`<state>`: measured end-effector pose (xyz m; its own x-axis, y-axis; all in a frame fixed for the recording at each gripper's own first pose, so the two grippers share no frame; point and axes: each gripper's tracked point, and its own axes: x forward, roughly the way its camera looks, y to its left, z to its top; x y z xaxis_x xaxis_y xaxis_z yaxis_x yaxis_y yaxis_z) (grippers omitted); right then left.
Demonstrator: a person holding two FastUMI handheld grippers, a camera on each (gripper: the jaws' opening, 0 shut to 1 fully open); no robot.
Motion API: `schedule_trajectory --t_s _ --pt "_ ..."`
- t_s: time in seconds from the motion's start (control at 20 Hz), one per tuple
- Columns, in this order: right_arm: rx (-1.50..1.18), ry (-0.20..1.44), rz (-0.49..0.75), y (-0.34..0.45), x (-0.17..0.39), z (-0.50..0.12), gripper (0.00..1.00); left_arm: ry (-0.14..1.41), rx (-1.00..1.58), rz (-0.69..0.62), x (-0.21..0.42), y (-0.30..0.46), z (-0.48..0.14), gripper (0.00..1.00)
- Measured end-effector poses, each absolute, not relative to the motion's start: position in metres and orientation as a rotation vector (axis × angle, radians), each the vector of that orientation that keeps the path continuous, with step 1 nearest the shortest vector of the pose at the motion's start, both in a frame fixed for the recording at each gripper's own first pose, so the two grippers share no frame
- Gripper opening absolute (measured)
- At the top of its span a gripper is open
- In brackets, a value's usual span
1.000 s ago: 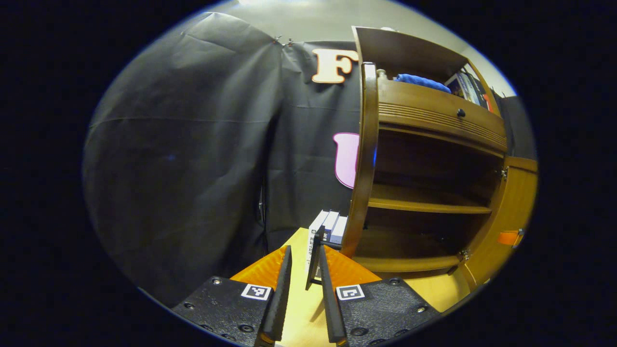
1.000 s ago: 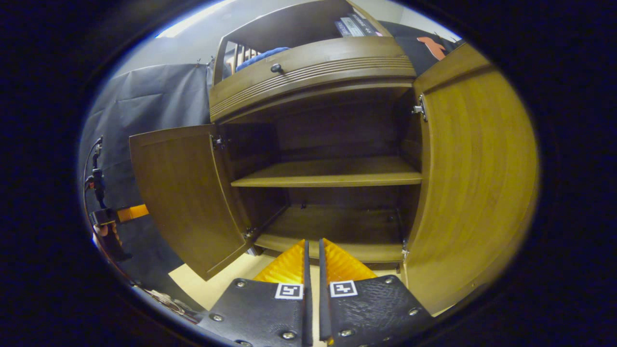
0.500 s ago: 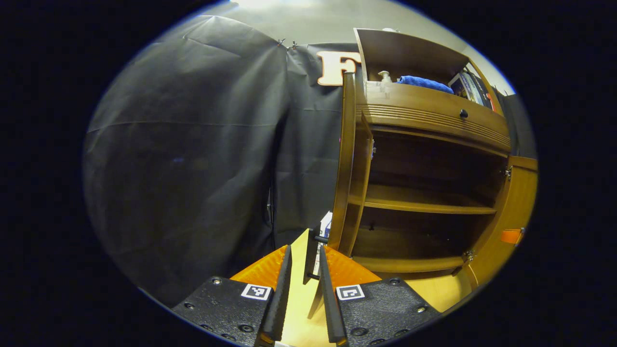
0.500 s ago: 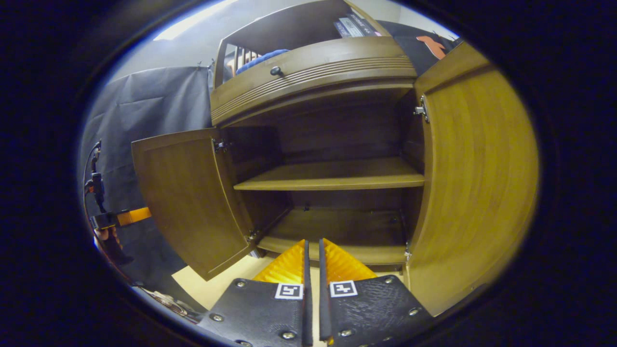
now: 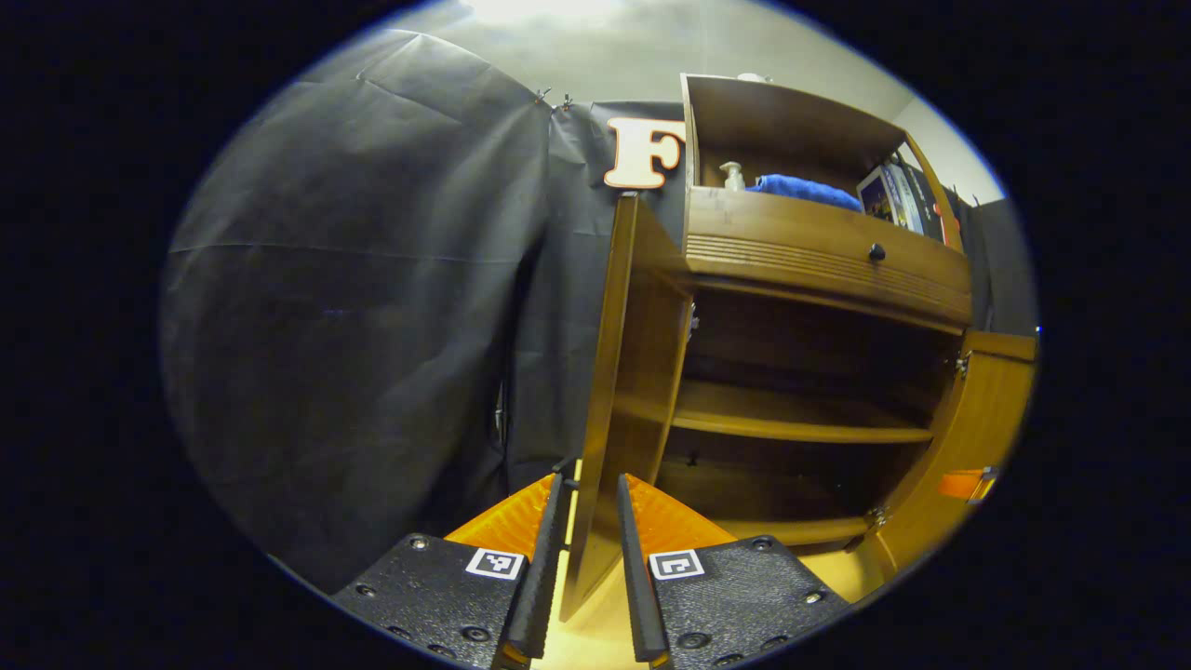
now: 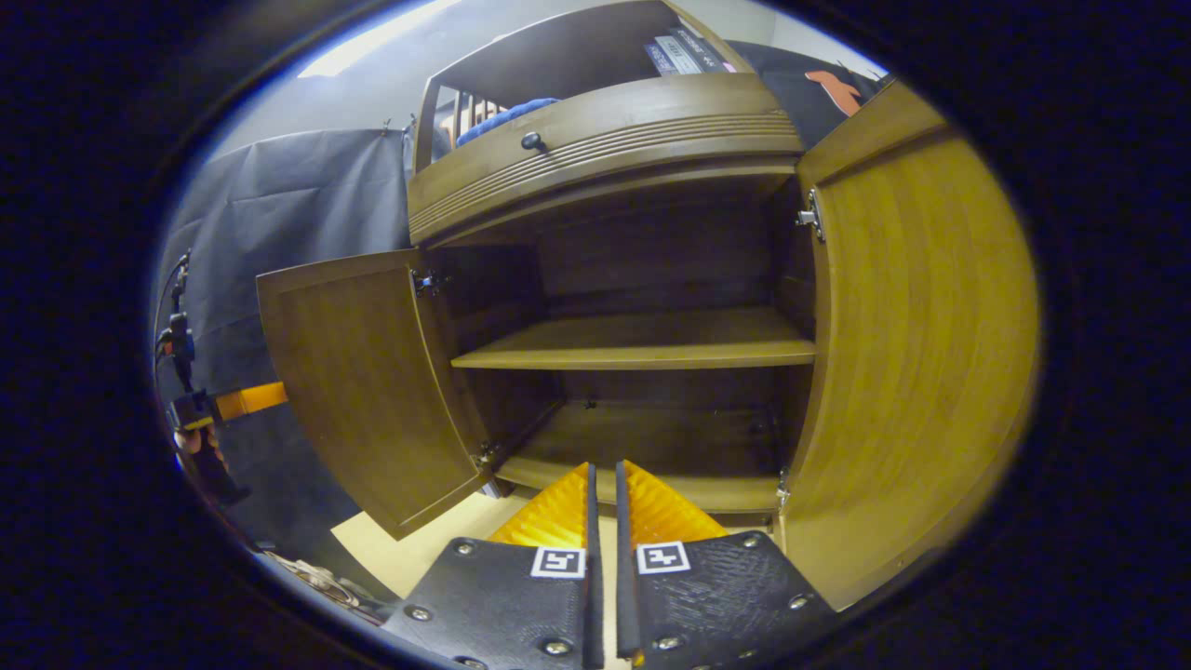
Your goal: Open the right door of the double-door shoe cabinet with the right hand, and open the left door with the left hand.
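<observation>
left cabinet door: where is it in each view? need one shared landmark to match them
Left gripper view: the left door stands nearly edge-on at centre, its lower edge between the left claw fingers.
Right gripper view: the same door is at left, swung wide, inner face showing.
Shared landmark: the black drawer knob on the drawer front above the open compartment.

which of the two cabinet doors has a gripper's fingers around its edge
The left door: its edge stands between the fingers of the left gripper. The right door hangs open with the right gripper apart from it, fingers nearly together.
</observation>
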<state>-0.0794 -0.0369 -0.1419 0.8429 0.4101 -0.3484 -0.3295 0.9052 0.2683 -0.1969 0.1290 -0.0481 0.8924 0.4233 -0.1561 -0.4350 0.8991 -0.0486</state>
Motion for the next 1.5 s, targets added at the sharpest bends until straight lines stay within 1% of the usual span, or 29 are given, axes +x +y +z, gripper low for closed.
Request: schedule_trajectory --t_s 0.1,0.25,0.35,0.45,0.5,0.55,0.7,1.15,1.2,1.5 --pt "0.204 0.411 0.386 -0.040 -0.080 -0.141 0.06 0.111 -0.087 0.433 -0.189 0.122 -0.035 0.27" --pt "0.201 0.404 0.371 -0.046 -0.080 -0.140 0.06 0.115 -0.078 0.450 -0.188 0.121 -0.032 0.43" --pt "0.199 0.406 0.362 -0.050 -0.080 -0.141 0.06 0.095 -0.061 0.446 -0.185 0.114 -0.020 0.43" --pt "0.197 0.408 0.357 -0.053 -0.079 -0.142 0.06 0.051 -0.062 0.410 -0.179 0.097 -0.001 0.43" --pt "0.196 0.408 0.355 -0.054 -0.080 -0.143 0.06 0.028 -0.063 0.386 -0.172 0.087 0.008 0.35" --pt "0.196 0.408 0.353 -0.055 -0.079 -0.143 0.06 0.012 -0.064 0.365 -0.164 0.079 0.016 0.43" --pt "0.198 0.398 0.346 -0.056 -0.078 -0.140 0.06 -0.026 -0.063 0.294 -0.143 0.053 0.033 0.43" --pt "0.205 0.301 0.265 -0.080 -0.072 -0.099 0.06 -0.015 -0.007 0.121 -0.093 -0.009 0.034 0.43" --pt "0.204 0.294 0.254 -0.083 -0.071 -0.096 0.06 -0.016 -0.007 0.097 -0.089 -0.018 0.034 0.35" --pt "0.199 0.270 0.180 -0.107 -0.073 -0.085 0.06 -0.003 -0.006 -0.035 -0.054 -0.061 0.027 0.35"
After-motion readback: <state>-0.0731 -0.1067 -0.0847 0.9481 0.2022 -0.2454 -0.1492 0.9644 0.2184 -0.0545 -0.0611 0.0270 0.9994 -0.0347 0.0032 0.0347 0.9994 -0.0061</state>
